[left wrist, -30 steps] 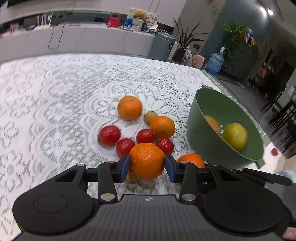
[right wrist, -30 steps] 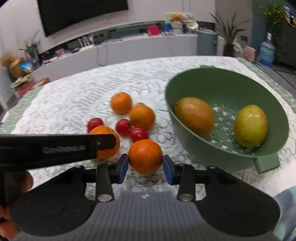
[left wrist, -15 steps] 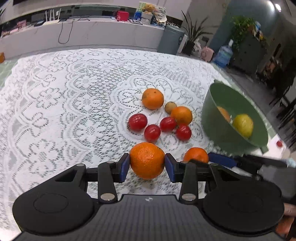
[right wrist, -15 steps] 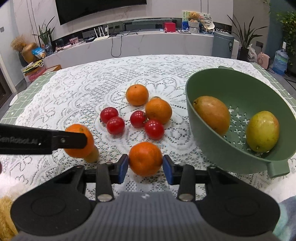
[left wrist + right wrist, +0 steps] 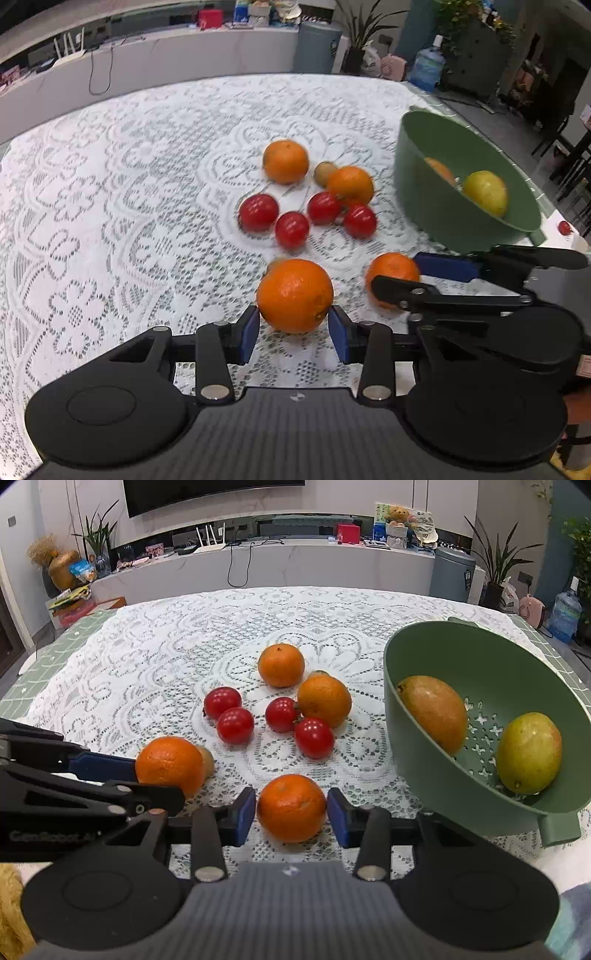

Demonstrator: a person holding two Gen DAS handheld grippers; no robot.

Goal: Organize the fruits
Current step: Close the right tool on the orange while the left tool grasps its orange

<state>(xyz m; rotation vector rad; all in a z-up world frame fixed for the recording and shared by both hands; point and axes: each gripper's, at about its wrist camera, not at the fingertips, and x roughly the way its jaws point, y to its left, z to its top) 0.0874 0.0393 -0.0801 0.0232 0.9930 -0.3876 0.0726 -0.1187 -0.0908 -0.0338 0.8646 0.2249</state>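
The left gripper [image 5: 293, 330] and the right gripper [image 5: 291, 812] sit side by side, low over the table, each squeezing an orange.

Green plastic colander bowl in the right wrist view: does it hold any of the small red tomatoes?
No. The green plastic colander bowl holds only two mangoes, while all four small red tomatoes lie on the white lace tablecloth.

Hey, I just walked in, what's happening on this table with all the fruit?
A person is sorting fruit with two handheld tongs. The left tongs grip one orange, and the right tongs grip another orange. Both oranges are held low near the lace tablecloth. The green colander already holds two mangoes. Two more oranges and four red tomatoes lie loose on the cloth.
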